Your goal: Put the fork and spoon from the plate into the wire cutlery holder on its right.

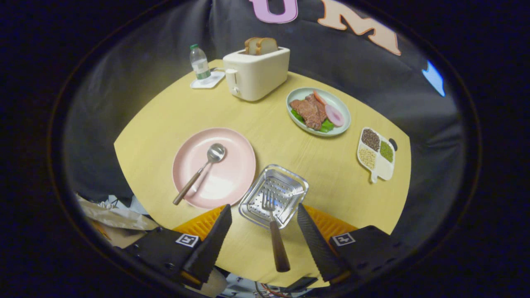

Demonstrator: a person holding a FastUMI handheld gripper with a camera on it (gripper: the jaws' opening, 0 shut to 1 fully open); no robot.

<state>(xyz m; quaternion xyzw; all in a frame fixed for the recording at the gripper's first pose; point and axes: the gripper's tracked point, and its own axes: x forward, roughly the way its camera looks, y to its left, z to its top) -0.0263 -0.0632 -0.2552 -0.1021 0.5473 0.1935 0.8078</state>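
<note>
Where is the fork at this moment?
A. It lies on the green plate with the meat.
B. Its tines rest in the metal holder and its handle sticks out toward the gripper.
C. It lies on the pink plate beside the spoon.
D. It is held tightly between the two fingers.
B: the fork has its tines inside the cutlery holder, its handle pointing back between the open gripper fingers, which do not touch it; only the spoon lies on the pink plate.

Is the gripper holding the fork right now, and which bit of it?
Nothing is held. The gripper is open; the fork lies between its fingers untouched, tines in the wire cutlery holder, handle sticking out. The spoon is on the plate.
</note>
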